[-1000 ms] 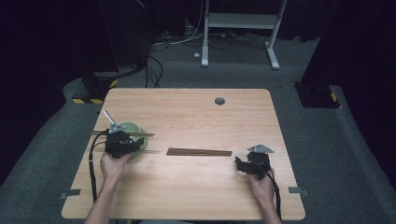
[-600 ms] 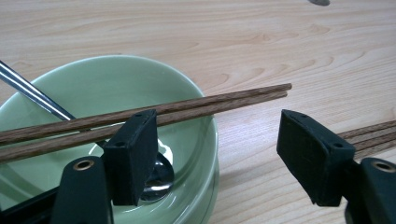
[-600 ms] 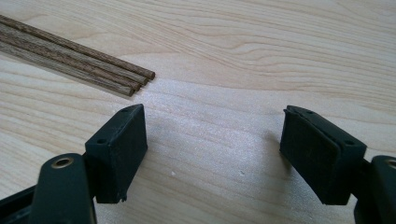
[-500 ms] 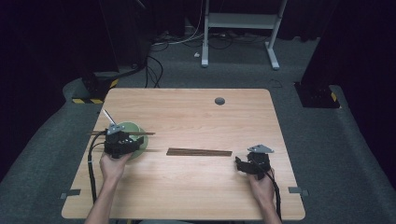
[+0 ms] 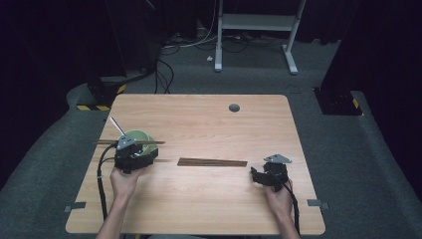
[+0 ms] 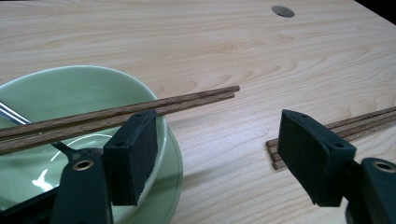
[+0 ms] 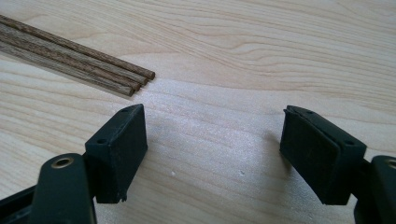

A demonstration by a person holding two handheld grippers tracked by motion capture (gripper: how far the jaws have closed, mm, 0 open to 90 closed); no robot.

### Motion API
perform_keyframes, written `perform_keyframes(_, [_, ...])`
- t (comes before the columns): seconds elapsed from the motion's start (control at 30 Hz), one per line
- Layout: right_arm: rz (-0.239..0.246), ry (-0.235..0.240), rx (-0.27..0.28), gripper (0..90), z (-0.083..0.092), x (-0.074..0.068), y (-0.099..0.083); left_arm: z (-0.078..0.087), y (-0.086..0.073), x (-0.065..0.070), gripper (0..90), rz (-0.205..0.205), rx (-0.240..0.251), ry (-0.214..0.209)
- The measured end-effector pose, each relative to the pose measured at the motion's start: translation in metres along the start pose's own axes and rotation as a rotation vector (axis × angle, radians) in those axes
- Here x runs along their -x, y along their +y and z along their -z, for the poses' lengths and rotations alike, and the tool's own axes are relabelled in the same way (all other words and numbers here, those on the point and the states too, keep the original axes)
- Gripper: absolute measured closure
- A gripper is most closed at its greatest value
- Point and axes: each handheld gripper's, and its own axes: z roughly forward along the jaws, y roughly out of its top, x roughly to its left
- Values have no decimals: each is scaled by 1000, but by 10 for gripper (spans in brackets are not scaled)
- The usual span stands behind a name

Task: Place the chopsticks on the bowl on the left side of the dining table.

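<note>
Resting across green bowl (image 6: 56, 100), chopsticks (image 6: 154, 105) could roll off if wide-open left gripper (image 6: 219, 154) nudges rim (right gripper (image 7: 212, 144) also gapes, empty).

Both forearms come in over the table's near edge. The left gripper (image 5: 130, 155) sits near the left edge, jaws wide apart with nothing between the pads (image 6: 133, 156). The right gripper (image 5: 263, 175) rests low toward the right edge, jaws also spread wide and empty, pointing left.
</note>
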Motion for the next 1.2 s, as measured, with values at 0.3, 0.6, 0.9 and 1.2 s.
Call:
perform_keyframes(0.3, [-1, 0, 0, 225, 0, 0, 0, 1, -5, 8, 292, -11, 8, -12])
perform_keyframes(0.6, [0, 0, 0, 225, 0, 0, 0, 4, -9, 17, 293, -8, 16, -46])
perform_keyframes(0.9, [1, 0, 0, 225, 0, 0, 0, 8, -10, 27, 291, -23, 25, -69])
perform_keyframes(1.2, [1, 0, 0, 225, 0, 0, 0, 9, -12, 33, 291, -42, 28, -68])
